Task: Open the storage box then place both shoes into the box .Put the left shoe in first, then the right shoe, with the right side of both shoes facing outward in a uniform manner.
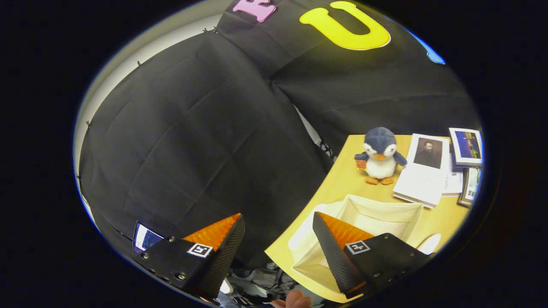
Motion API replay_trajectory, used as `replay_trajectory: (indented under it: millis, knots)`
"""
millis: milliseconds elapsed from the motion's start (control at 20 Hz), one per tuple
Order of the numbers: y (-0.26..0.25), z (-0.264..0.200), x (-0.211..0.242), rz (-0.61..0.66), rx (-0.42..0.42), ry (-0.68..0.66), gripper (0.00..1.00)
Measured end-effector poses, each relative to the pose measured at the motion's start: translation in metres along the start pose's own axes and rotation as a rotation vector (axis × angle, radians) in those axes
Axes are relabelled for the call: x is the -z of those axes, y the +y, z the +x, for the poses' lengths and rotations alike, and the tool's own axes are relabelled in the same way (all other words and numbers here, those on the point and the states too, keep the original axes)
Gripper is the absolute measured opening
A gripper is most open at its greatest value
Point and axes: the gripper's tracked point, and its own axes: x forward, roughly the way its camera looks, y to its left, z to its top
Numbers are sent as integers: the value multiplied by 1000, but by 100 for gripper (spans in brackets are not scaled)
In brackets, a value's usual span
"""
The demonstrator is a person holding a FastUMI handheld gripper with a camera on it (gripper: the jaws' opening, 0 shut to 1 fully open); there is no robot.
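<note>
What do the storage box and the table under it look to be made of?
The storage box looks like cream fabric: soft, matte walls with creases. The table looks like light wood or laminate, smooth and faintly shiny; which one is unclear. The gripper hangs above with open, empty jaws.

Counts on and around the wooden table (342, 179)
One open cream storage box (376, 214), one plush penguin (380, 155), at least three books or booklets (424, 171) in a loose pile, one gripper (278, 252) with two fingers spread apart, nothing between them
</note>
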Motion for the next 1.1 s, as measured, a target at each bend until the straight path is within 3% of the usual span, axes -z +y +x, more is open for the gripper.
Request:
replay_trajectory:
  millis: [600, 1100]
  knots:
    - [-136, -138, 50, 27, 276, -52, 97]
    - [-221, -192, 131, 120, 432, 28, 97]
